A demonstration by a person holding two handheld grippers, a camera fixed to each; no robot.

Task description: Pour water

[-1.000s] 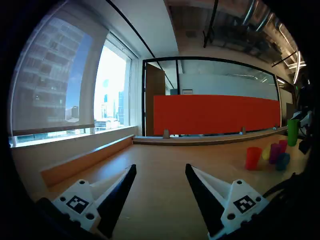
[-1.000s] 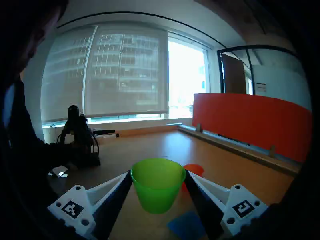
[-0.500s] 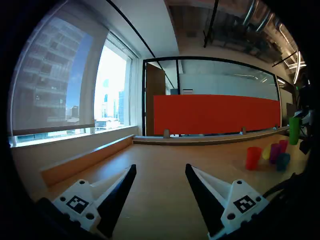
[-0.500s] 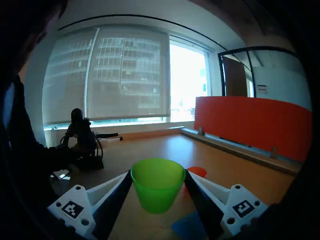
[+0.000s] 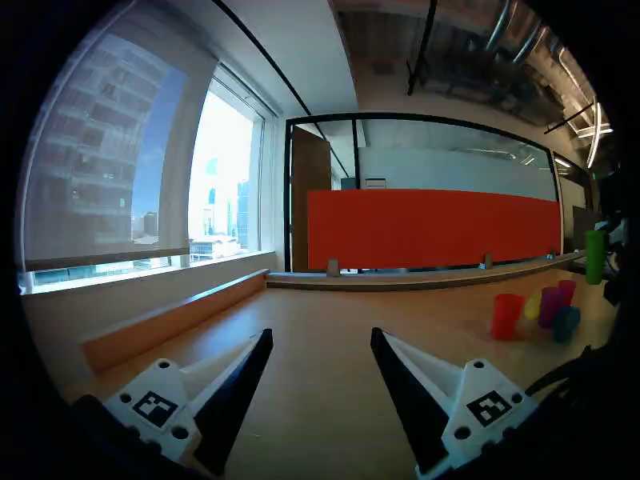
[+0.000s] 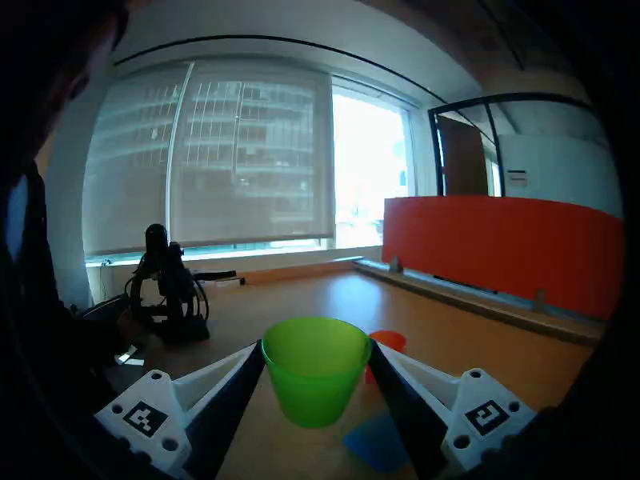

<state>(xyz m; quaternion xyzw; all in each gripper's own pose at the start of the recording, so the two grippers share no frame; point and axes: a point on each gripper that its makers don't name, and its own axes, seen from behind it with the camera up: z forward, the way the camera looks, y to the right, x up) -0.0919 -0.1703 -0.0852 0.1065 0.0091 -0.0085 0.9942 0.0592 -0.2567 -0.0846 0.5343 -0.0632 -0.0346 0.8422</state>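
- The office room is showing a wide shaded window [image 6: 248,152] on the left and a long orange partition [image 5: 432,228] along the far side. In the right gripper view both are drifting slightly against half a second ago, while in the left gripper view they are staying put.
- The pale wooden worktop [image 5: 336,384] is lying smooth and mostly bare, with a low wooden ledge [image 5: 172,316] running under the window.
- The right hand-held gripper [image 6: 316,346] is gripping the green plastic cup [image 6: 316,376], both fingers pressing on its sides, and is carrying it upright above the worktop. In the left gripper view the cup is sitting a little higher than a second ago, so the lift is under way and, I judge, the pouring is not yet starting.
- The left hand-held gripper [image 5: 320,331] is staying still low over the near worktop, its jaws wide apart and holding nothing.
- A red plastic cup [image 5: 506,316] is standing at the right, with a yellow cup [image 5: 533,306], a purple cup [image 5: 549,306], a pink cup [image 5: 567,290] and a blue cup [image 5: 566,322] crowding just beside it. One of these is probably going to receive the water.
- Whether the green plastic cup is holding water, I cannot tell.
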